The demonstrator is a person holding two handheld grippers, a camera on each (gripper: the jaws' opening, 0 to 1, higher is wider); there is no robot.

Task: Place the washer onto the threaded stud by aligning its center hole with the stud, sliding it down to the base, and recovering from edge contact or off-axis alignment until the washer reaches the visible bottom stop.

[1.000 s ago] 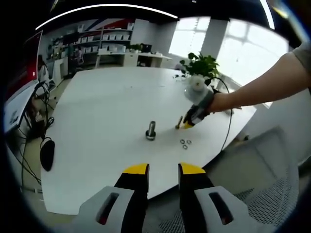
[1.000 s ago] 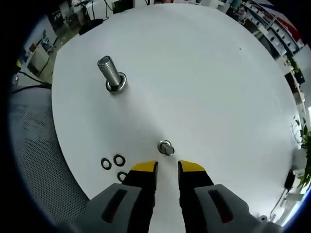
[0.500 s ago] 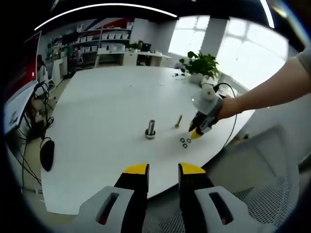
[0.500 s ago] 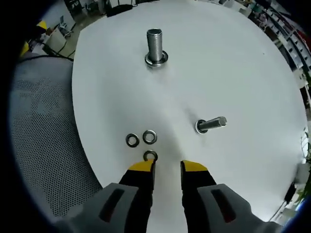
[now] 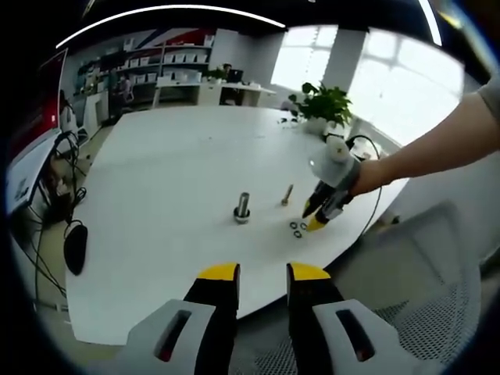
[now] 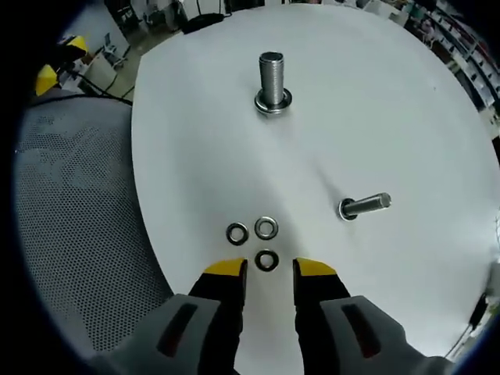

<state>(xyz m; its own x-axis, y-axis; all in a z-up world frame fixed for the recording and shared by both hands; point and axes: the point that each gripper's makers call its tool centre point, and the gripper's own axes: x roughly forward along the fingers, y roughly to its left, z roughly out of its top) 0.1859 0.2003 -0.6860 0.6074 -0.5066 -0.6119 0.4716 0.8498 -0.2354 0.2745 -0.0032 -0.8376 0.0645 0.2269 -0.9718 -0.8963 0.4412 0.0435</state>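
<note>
Now that the right gripper (image 6: 268, 269) has crept forward over the last half second, its parted, empty jaws flank the nearest washer (image 6: 266, 259), so the pick looks imminent (nothing is grasped yet). That washer, a small dull-metal ring with a dark hole, lies flat on the table (image 6: 391, 117) just beside two others, well apart from the upright stud (image 6: 272, 80). Left gripper (image 5: 262, 273) hangs back off the table edge, released and empty.

Three washers (image 6: 255, 239) lie on the table (image 6: 406, 117), between gripper (image 6: 267, 270) and stud (image 6: 272, 82)
</note>
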